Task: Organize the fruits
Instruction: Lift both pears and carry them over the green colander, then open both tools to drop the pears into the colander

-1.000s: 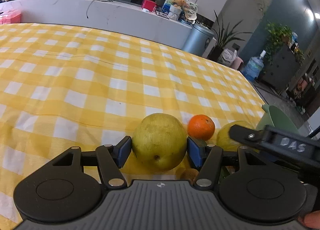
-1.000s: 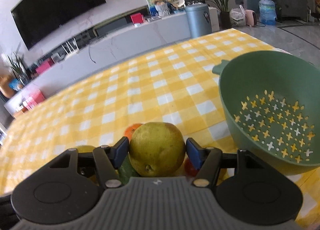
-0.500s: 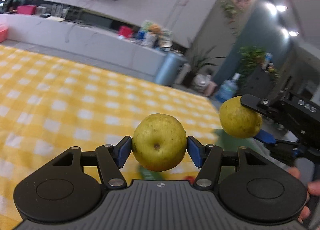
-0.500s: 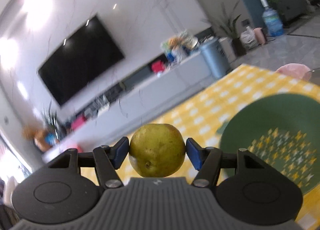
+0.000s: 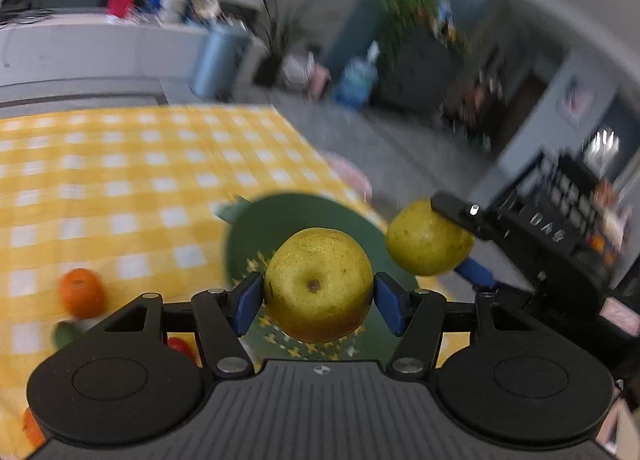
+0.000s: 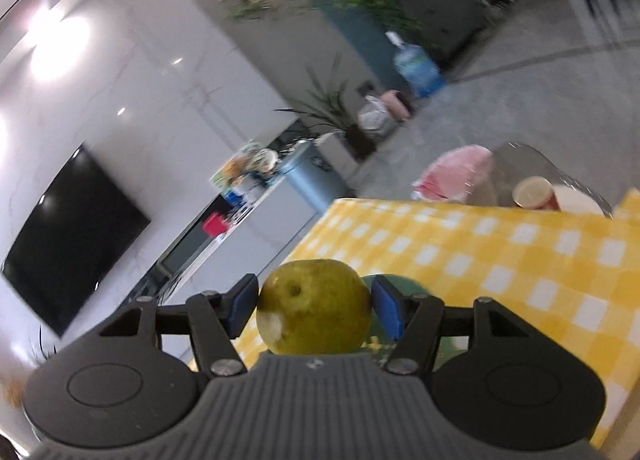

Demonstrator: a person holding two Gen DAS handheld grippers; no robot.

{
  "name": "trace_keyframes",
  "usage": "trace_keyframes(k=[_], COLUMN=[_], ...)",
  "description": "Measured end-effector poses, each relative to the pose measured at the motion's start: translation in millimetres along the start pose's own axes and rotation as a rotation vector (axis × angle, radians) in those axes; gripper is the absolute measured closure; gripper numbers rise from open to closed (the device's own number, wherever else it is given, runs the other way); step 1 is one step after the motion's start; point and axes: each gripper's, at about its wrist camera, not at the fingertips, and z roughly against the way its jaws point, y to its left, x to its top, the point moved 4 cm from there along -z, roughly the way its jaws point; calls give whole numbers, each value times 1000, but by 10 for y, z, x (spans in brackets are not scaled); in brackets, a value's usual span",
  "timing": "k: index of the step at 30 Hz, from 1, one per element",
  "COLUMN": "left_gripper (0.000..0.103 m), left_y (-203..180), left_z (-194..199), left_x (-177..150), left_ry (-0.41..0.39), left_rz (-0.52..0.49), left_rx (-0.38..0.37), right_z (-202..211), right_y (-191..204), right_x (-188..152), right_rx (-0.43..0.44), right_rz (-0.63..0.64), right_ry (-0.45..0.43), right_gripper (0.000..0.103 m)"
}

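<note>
We list two yellow-green pears: one [image 5: 318, 284] clamped in the left tool [image 5: 318, 302], calyx facing the camera, above the green colander [image 5: 256, 232] near the surface's far right corner; the other [image 6: 314, 306] clamped in the right tool [image 6: 314, 306]. An orange [image 5: 80, 292] lies on the surface.

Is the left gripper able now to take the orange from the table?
Probably not: the left gripper is already shut on a pear, held above the green colander. The orange lies uncovered, off to its left.
</note>
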Motion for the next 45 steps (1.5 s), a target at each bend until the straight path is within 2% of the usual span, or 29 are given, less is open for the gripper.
trace_keyframes(k=[3,10,16,20,23,28,32,40,43,45], left_gripper=[34,34,34,31,26,16,15,14,14,14], left_y=[-140,-124,-265,-327,-337,-389,-335,136,353,465], left_z=[-386,-1029,-1082,-1114,-1076,-825,-499,181,276,282], left_x=[47,21,-168,-175,-162,-60,-18,-176,-205,-228], left_ry=[104,266,301,290,276,194,117,-14,-49,-59], left_rz=[-54,-168,-299,-336,-346,-378,-384,-162,-72,-17], left_rx=[65,235,343,368,344,204,202,145,136,131], right_z=[-33,-109,-180,-174,-192,-204,-253,-419,-476,-572], right_y=[-139,-235,-269,-260,-266,-257,-213,-20,97,157], right_x=[10,-24,-21,-28,-30,-35,-50,-205,-296,-361], right_rx=[-8,16,31,20,15,7,16,-47,-23,17], right_rz=[-24,-37,-40,-31,-33,-19,4,172,228,218], right_ry=[30,80,96,99,108,113,132,200,221,260], right_gripper=[43,43,43,43,43,43,43,43,43,43])
